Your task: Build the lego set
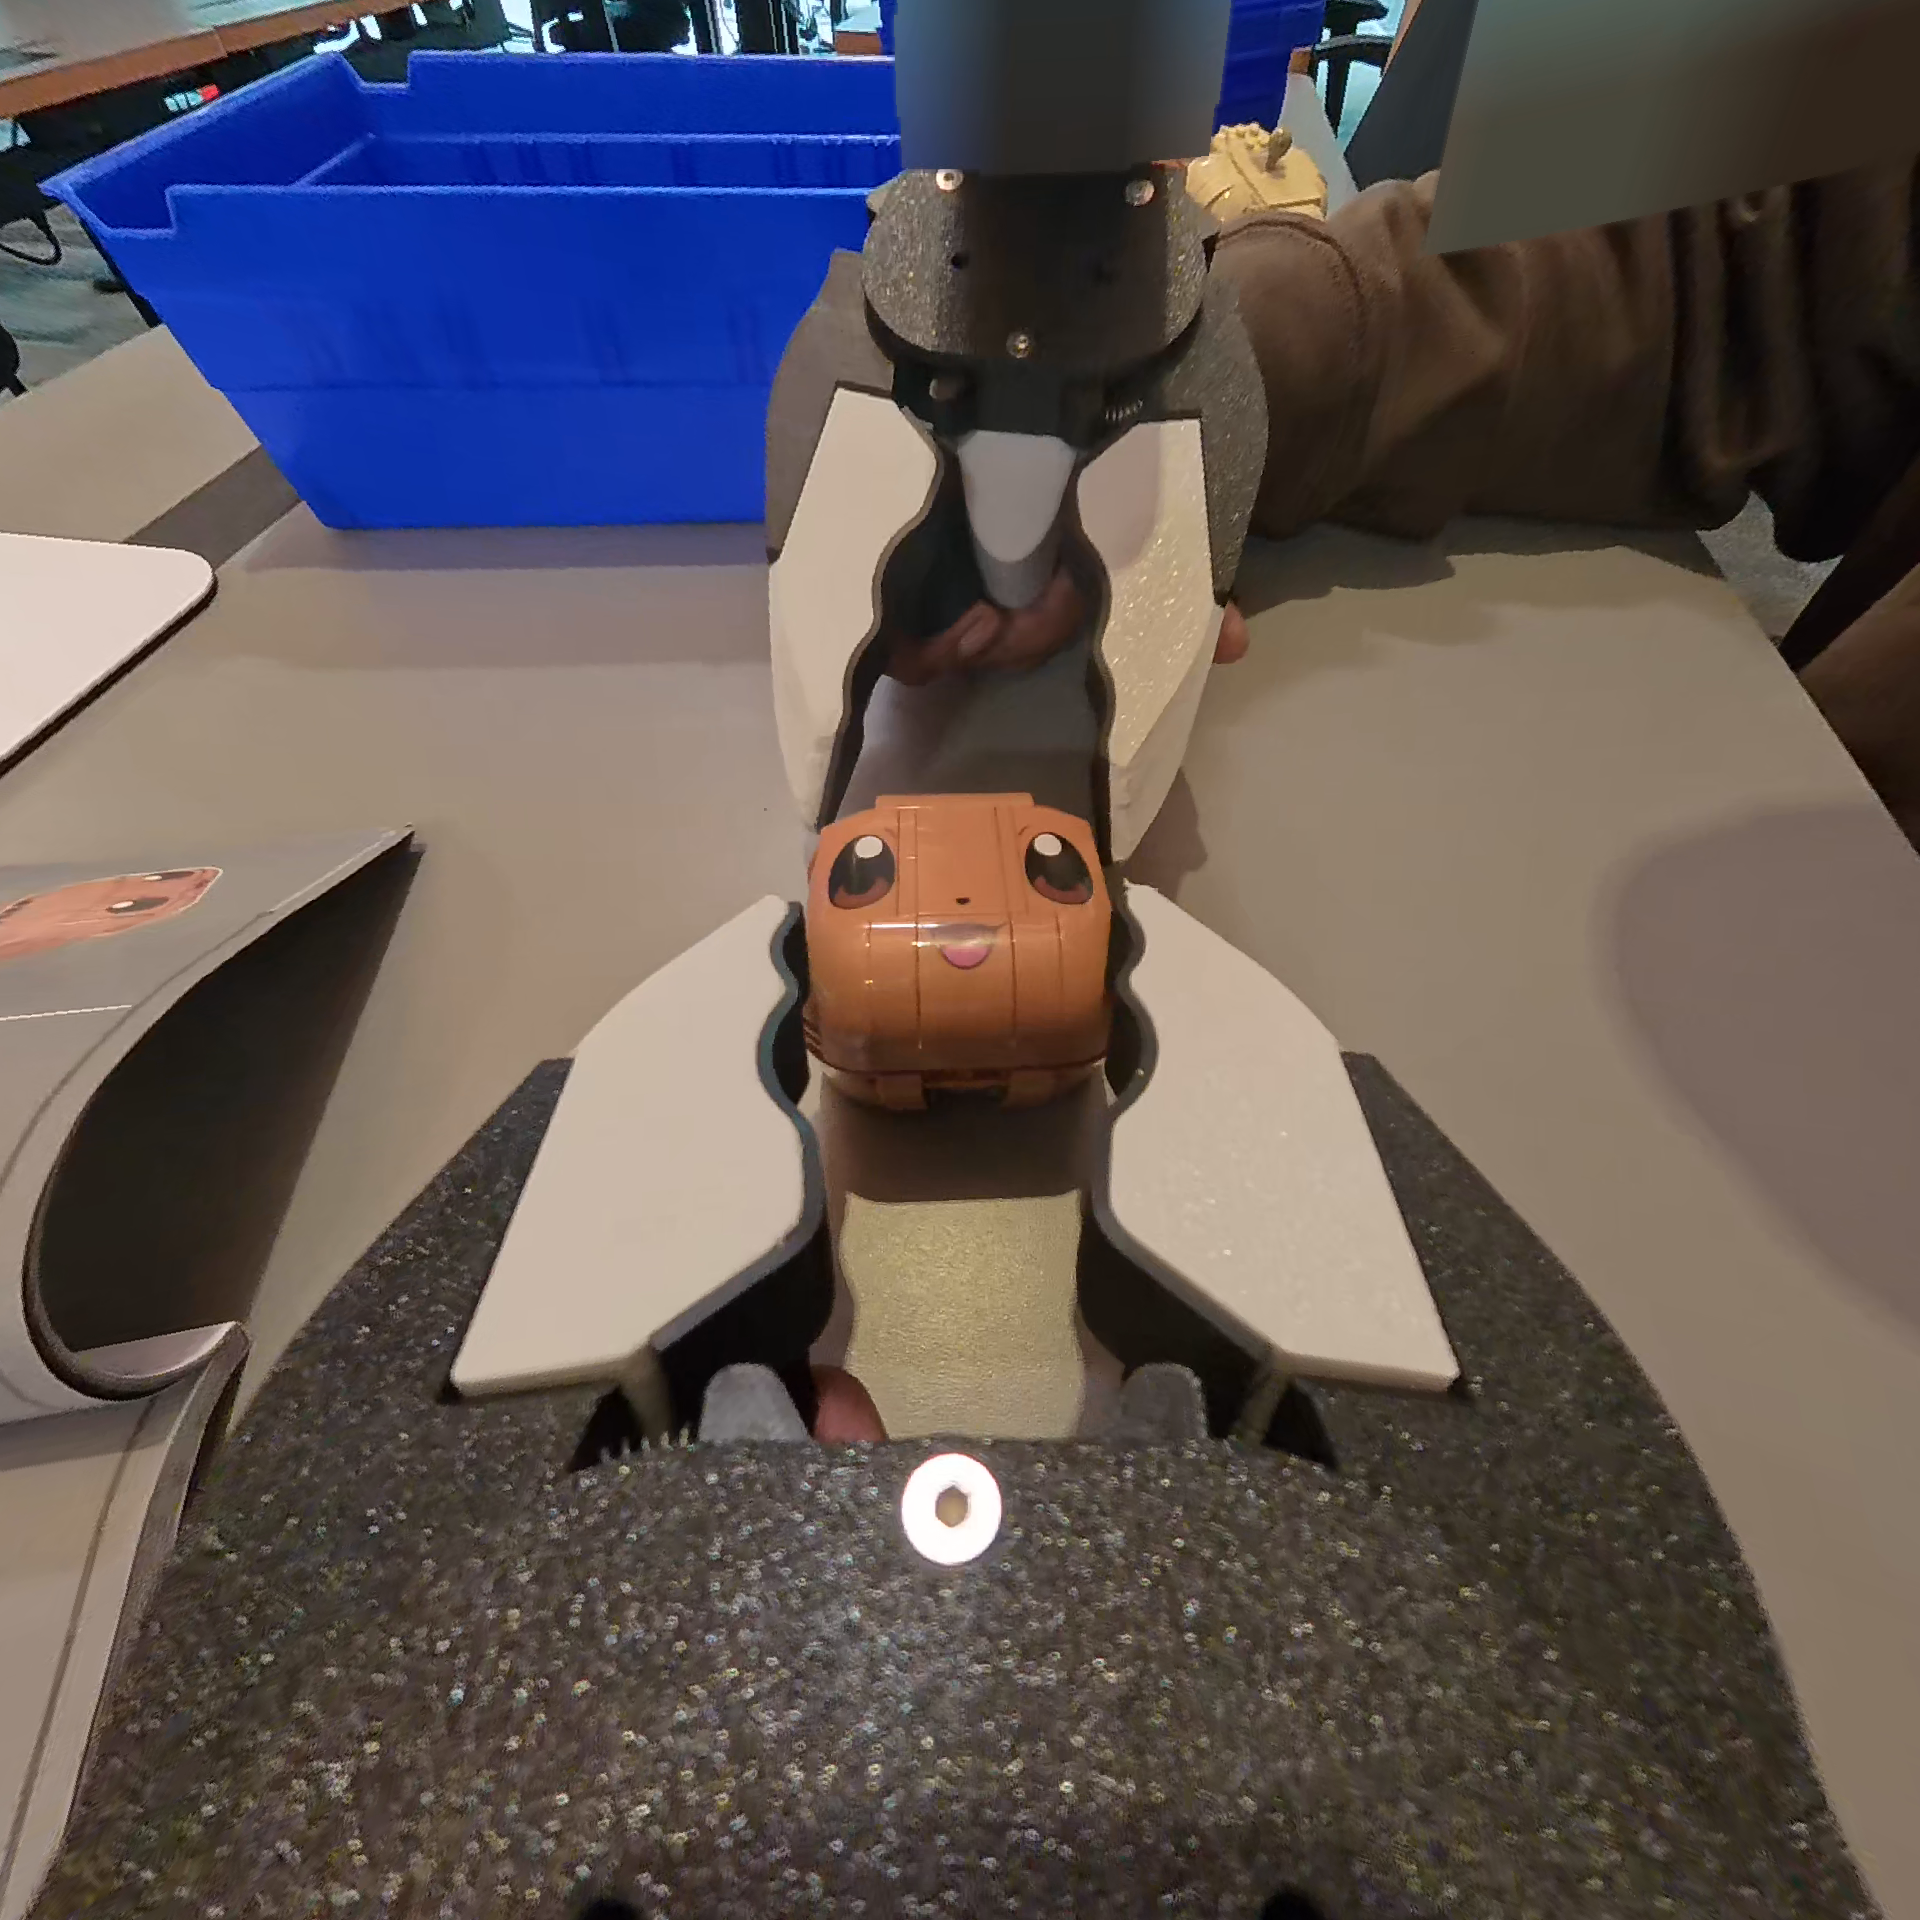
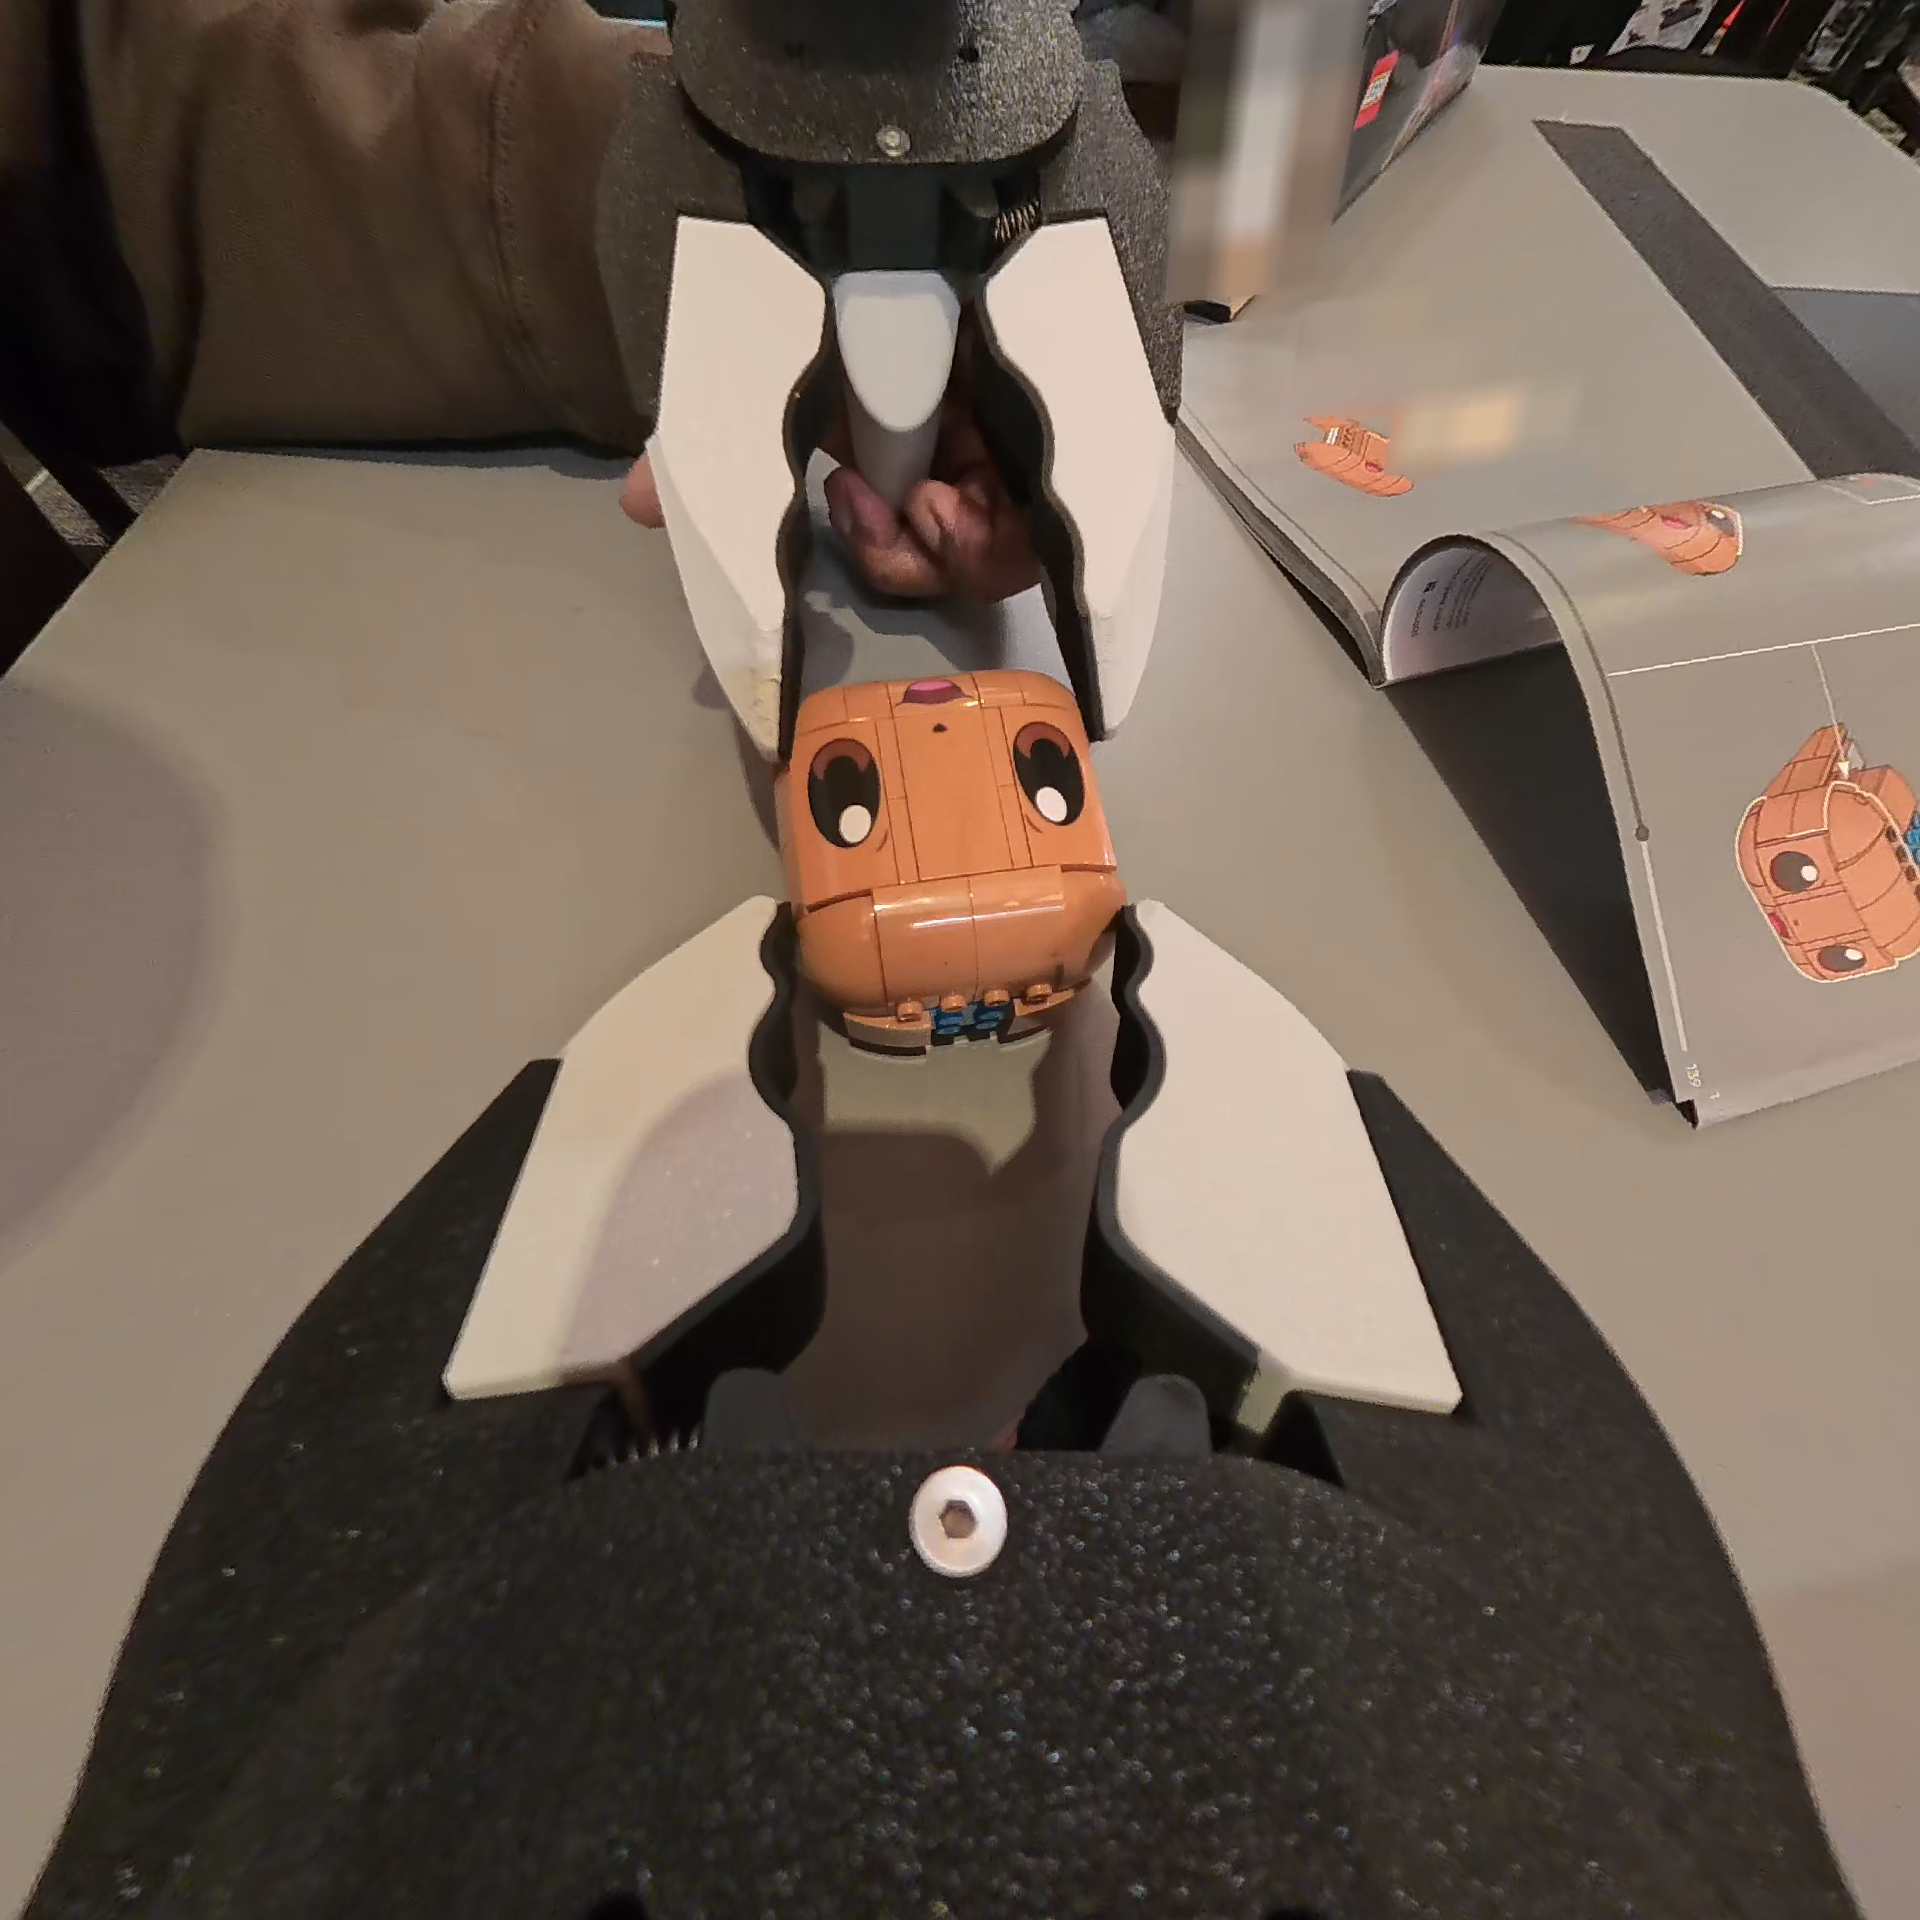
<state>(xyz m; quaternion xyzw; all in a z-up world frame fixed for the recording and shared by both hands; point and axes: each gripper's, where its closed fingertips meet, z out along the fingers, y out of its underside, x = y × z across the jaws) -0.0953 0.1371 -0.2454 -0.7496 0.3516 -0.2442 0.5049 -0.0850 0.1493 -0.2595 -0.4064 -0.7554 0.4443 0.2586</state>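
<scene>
A brown lego head [image 1: 956,966] with printed eyes and a pink mouth is held just above the grey table [image 1: 1455,831], between the two grippers, which face each other. My left gripper [image 1: 956,935] is shut on the near end of the head, fingers against its sides. My right gripper [image 1: 966,821] closes on its far end. In the right wrist view the head [image 2: 945,831] appears upside down, with blue pieces on the end nearest the camera. My right gripper [image 2: 951,925] clamps that end, and my left gripper [image 2: 935,717] clamps the mouth end.
Stacked blue bins [image 1: 499,312] stand at the table's far left. An open instruction booklet [image 2: 1662,675] lies beside the grippers and also shows in the left wrist view [image 1: 156,1039]. A tan lego build [image 1: 1257,171] sits behind a brown sleeve [image 1: 1507,343]. A box [image 2: 1403,83] stands far right. Only a small space, under 4 cm, lies between the two pairs of fingers.
</scene>
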